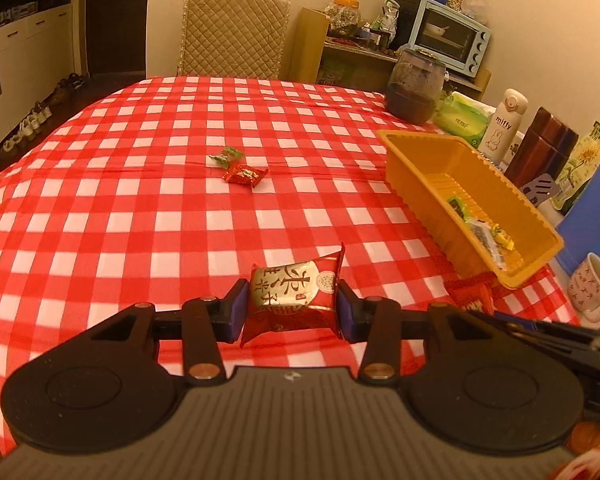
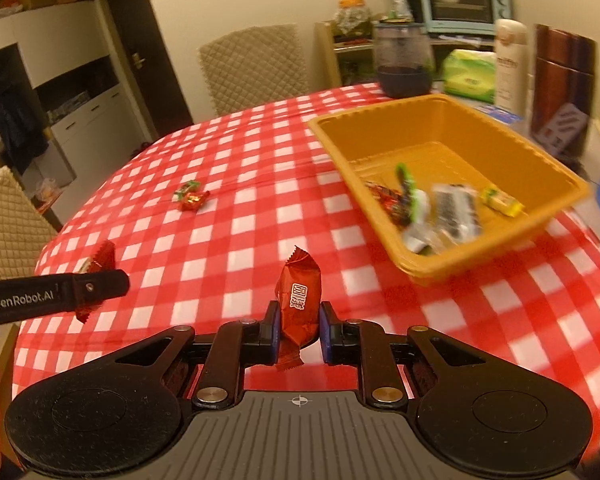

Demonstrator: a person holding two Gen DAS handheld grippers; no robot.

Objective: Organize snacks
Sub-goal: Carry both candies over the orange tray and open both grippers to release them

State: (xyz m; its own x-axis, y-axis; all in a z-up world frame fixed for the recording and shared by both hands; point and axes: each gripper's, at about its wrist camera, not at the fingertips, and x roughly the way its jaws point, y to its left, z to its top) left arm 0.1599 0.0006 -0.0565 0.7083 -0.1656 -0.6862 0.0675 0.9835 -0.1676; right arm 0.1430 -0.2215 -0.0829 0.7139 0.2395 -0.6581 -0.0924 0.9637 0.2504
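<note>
My left gripper (image 1: 292, 306) is shut on a red and gold snack packet (image 1: 294, 292), held above the checked tablecloth. My right gripper (image 2: 299, 330) is shut on a red snack packet (image 2: 299, 296), held upright above the cloth. The orange tray (image 1: 404, 152) stands at the right with several wrapped snacks (image 1: 480, 234) inside; it also shows in the right wrist view (image 2: 340, 148), ahead and right of the right gripper. A green candy (image 1: 225, 156) and a red candy (image 1: 244, 175) lie together mid-table, also seen in the right wrist view (image 2: 192, 199).
A dark jar (image 1: 415, 86), tissue pack (image 1: 462, 118), white Miffy bottle (image 1: 502, 126), brown canister (image 1: 540, 148) and a mug (image 1: 590, 284) stand along the right edge. A quilted chair (image 1: 234, 34) is at the far side. The left gripper's arm (image 2: 52, 298) shows at left.
</note>
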